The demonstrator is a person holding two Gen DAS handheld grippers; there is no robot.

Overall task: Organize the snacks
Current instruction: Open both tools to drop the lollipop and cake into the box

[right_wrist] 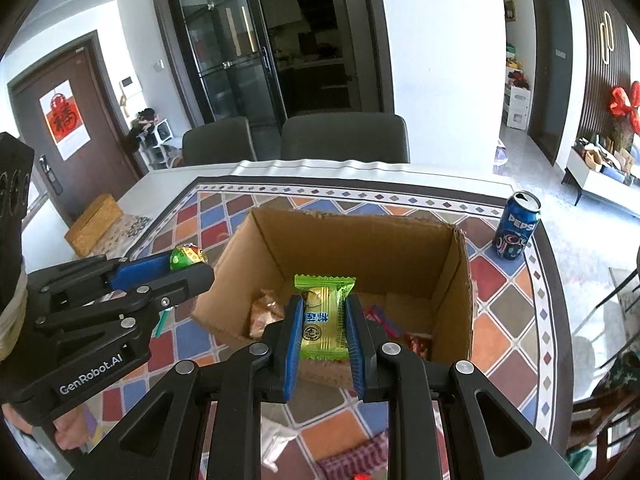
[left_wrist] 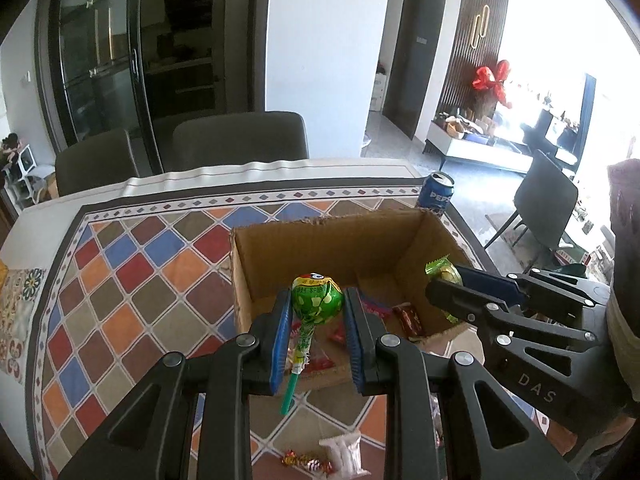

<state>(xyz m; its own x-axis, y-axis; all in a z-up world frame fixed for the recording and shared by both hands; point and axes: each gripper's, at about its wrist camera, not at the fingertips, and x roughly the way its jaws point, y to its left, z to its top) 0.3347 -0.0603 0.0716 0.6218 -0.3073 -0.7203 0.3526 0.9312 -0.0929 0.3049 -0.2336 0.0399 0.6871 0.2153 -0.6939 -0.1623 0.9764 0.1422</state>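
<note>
An open cardboard box (left_wrist: 416, 240) (right_wrist: 456, 280) stands on the patterned tablecloth with several wrapped snacks (left_wrist: 408, 318) (right_wrist: 264, 312) on its floor. My left gripper (left_wrist: 318, 312) is shut on a green-wrapped lollipop (left_wrist: 318, 298), held above the box's near left corner; it also shows in the right wrist view (right_wrist: 188, 258). My right gripper (right_wrist: 322, 320) is shut on a green and yellow snack packet (right_wrist: 324, 316), held over the box's near edge; it also shows in the left wrist view (left_wrist: 442, 272).
A blue Pepsi can (left_wrist: 436, 196) (right_wrist: 516, 226) stands beyond the box's right side. Loose wrapped snacks (left_wrist: 308, 460) (right_wrist: 352, 456) lie on the cloth near me. Two grey chairs (left_wrist: 240, 140) stand at the table's far edge. A wooden box (right_wrist: 94, 224) sits far left.
</note>
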